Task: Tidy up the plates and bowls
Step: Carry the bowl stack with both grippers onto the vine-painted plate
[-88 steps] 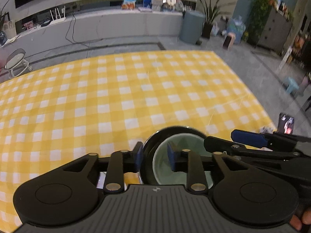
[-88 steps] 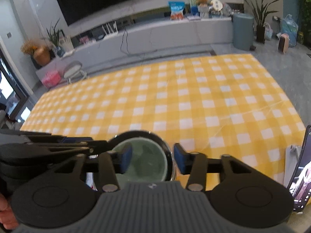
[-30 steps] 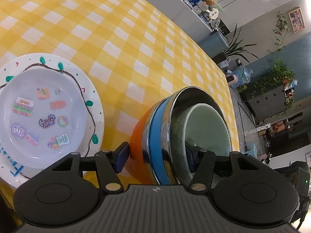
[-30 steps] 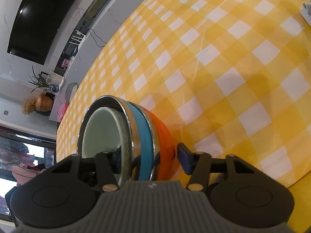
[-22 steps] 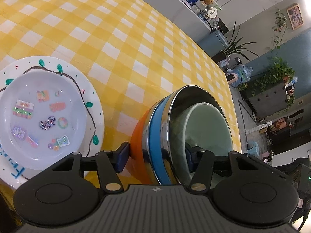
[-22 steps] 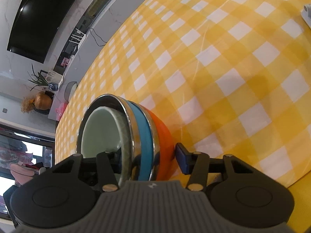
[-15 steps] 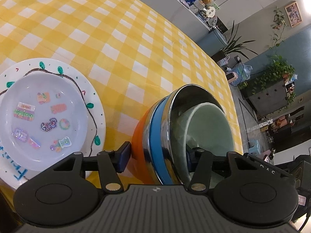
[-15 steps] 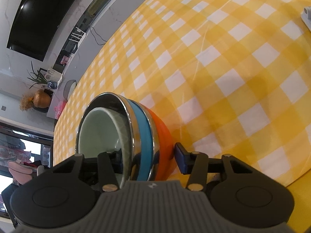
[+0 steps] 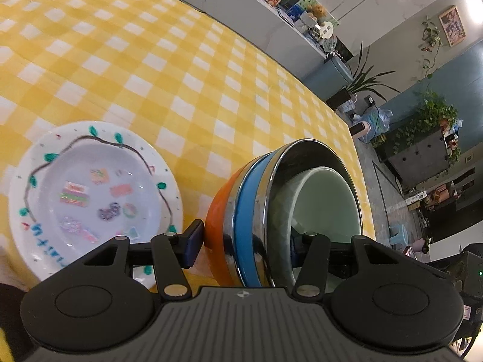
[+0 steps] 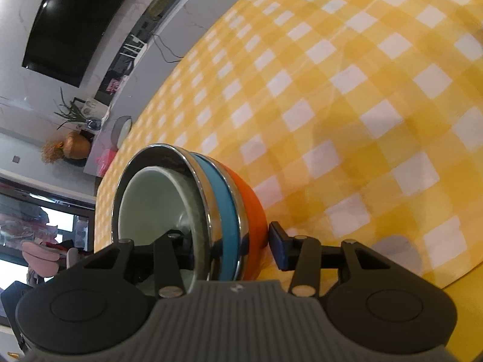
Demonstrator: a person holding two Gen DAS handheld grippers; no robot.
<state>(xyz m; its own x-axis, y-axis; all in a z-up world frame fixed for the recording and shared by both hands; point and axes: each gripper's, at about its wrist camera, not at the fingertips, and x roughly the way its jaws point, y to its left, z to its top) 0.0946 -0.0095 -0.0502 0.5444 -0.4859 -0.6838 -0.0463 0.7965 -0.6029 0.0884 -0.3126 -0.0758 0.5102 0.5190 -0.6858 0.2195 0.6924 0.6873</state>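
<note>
A nested bowl stack (image 9: pixel 220 211) rests on the yellow checked tablecloth (image 9: pixel 181 75): orange outside, then blue, steel, and a pale green bowl (image 9: pixel 326 205) innermost. My left gripper (image 9: pixel 245 239) is shut across the stack's near wall, with one pad on the orange side and the other finger inside the green bowl. My right gripper (image 10: pixel 228 242) straddles the opposite wall of the bowl stack (image 10: pixel 229 199). Its jaws are closing, and the outer blue pad stands a sliver off the orange wall. A white decorated plate (image 9: pixel 90 193) lies just left of the stack.
The tablecloth (image 10: pixel 362 120) stretches far beyond the stack. In the left wrist view the table edge runs along the right, with floor, potted plants (image 9: pixel 362 81) and a dark cabinet (image 9: pixel 422 157) past it. A wall television (image 10: pixel 78 15) hangs beyond the far table edge.
The right gripper's outer pad has crept closer to the orange wall. The left wrist view has risen slightly, so the plate sits lower and further right in the picture. The stack keeps its place between the fingers.
</note>
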